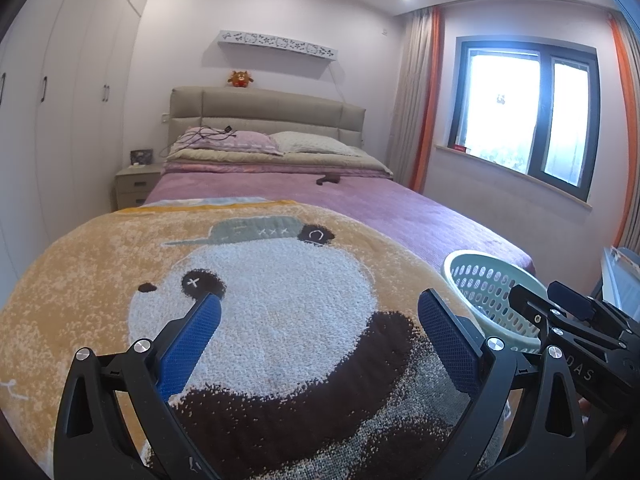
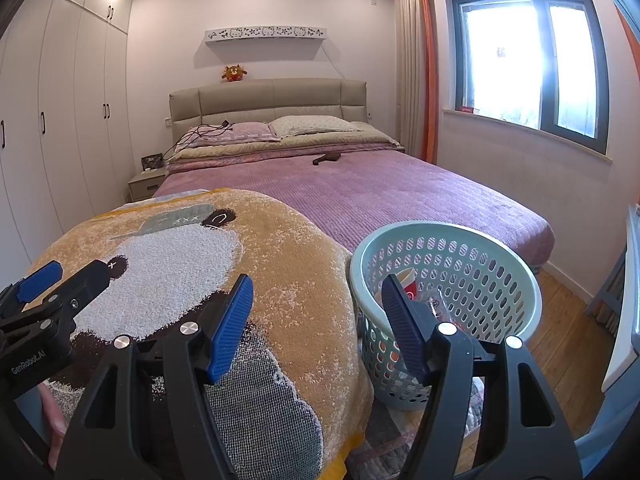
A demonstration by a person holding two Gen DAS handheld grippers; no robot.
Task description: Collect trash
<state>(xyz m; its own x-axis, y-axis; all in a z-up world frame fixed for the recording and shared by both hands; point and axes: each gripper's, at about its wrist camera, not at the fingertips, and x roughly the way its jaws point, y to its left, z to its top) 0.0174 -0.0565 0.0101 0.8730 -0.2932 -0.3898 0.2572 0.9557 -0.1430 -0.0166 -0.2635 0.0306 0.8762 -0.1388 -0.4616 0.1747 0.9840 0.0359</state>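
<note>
At the near end of the bed (image 2: 400, 196), a bear-print blanket (image 1: 280, 280) lies draped over the edge, and just right of it one pale green basket (image 2: 446, 240) stands on the floor. Bare pink cover runs far to two pillows, with one small dark object lying on it, hard to identify. Two tools hover over the blanket: the left tool (image 1: 320, 316) and right tool (image 2: 316, 312) both gape wide, holding nothing. Inside the basket a red-and-white cup (image 2: 410, 284) and crumpled clear wrapper show, partly hidden behind the right tool's finger.
</note>
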